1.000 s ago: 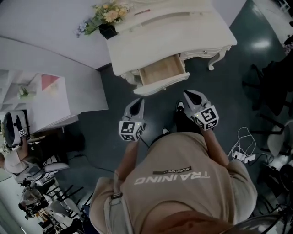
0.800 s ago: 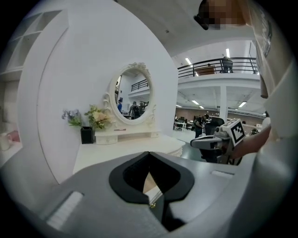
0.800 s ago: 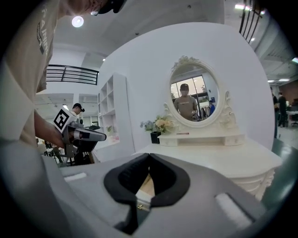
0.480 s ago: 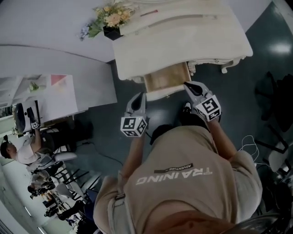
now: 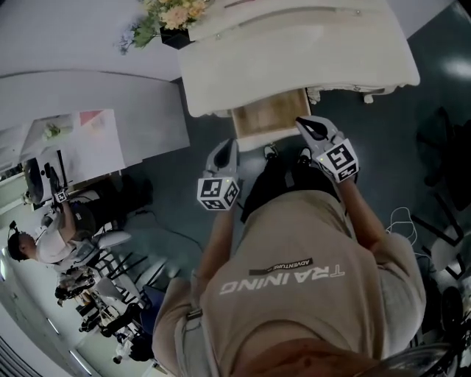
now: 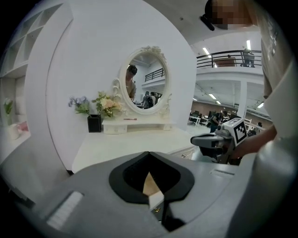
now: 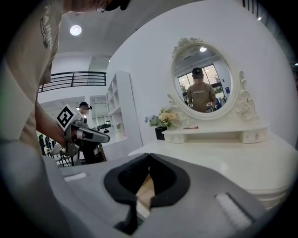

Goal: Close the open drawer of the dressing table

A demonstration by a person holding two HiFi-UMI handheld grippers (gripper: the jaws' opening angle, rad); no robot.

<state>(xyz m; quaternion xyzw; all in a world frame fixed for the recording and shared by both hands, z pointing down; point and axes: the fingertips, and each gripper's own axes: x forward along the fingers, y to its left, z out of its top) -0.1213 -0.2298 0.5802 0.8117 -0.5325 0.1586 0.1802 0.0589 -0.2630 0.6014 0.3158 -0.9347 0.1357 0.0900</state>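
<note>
The white dressing table [image 5: 294, 51] stands ahead of me with its drawer [image 5: 268, 118] pulled out, the bare wood inside showing. My right gripper [image 5: 307, 127] is shut, its tips at the right end of the drawer's white front. My left gripper [image 5: 227, 150] is shut too and hangs just left of and short of the drawer front. In the left gripper view, the left gripper [image 6: 149, 155] frames a slice of the drawer [image 6: 149, 183], and the right gripper [image 6: 212, 141] shows at the right. The right gripper [image 7: 149, 157] looks over the drawer [image 7: 145, 190], with the left gripper [image 7: 86, 135] to its left.
A black vase of flowers [image 5: 171, 22] and an oval mirror [image 6: 148, 79] stand at the back of the table. A white shelf unit [image 5: 96, 140] is on the left. Cables [image 5: 401, 221] lie on the dark floor to the right, and people sit at the far left.
I have stepped closer to the table. Both grippers moved forward towards the drawer front; the right one now reaches its right end. The drawer is still open.
</note>
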